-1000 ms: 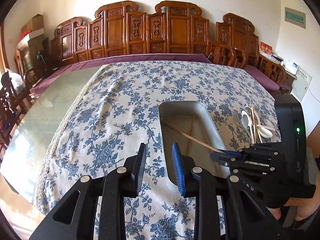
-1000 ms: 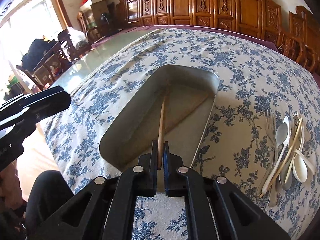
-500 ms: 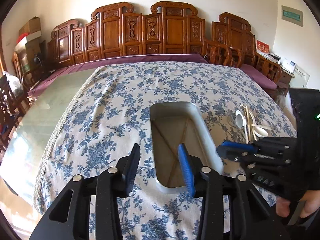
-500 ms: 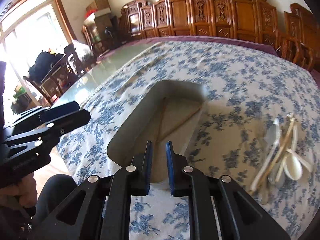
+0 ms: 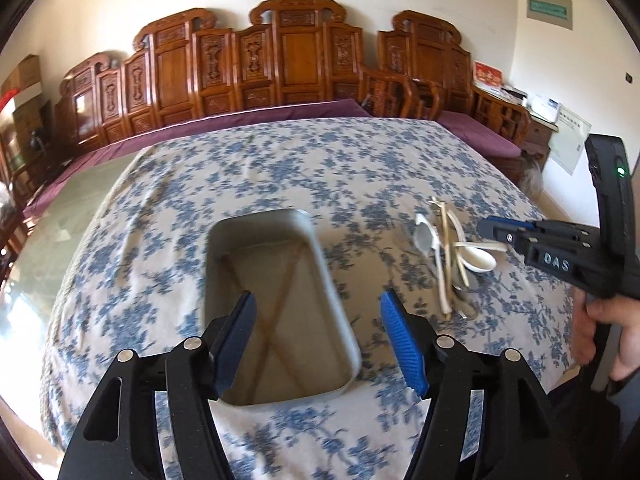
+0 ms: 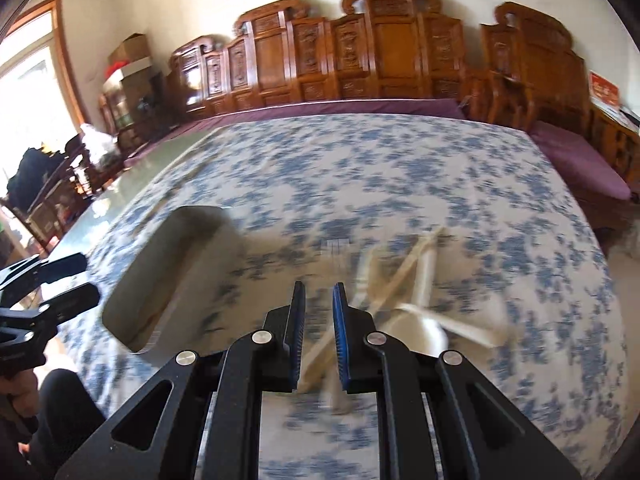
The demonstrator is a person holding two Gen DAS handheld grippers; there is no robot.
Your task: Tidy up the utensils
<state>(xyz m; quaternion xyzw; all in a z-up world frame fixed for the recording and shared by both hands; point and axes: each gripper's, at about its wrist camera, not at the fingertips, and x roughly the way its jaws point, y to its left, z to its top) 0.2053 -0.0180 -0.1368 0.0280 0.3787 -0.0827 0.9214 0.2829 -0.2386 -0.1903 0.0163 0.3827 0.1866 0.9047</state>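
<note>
Grippers sit nearest the cameras, so start there, taking the metal tray [image 5: 336, 312] as the landmark. The left gripper [image 5: 316, 336] hangs over the tray's near end with its blue pads straddling the near right rim; its jaws are opening and stand wide, with nothing between them and nothing touched. That reads as an idle tool spreading ready for a next pick, though this is only a judgement.

The right gripper [image 6: 319, 336] is off to the right of the tray, above the near edge of the loose utensil pile [image 6: 404, 292]. Its jaws stand only a little apart and hold nothing; blurred pale handles show through the gap, but they lie on the cloth below, not between the pads. The narrow gap probably suits a thin piece such as a chopstick.

Inside the tray, two chopsticks [image 5: 276, 312] lie crossed on the floor, so sorting has begun and the tray is evidently the collecting place.

Right of the tray, well apart from it, the pile rests on the floral tablecloth [image 5: 280, 168]: a white spoon [image 5: 478, 258], a metal spoon [image 5: 424, 236], and pale sticks across them, heaped rather than aligned. Most of the task looks still to do.

Beyond the tray's far end, carved wooden chairs [image 5: 296, 56] line the wall.
</note>
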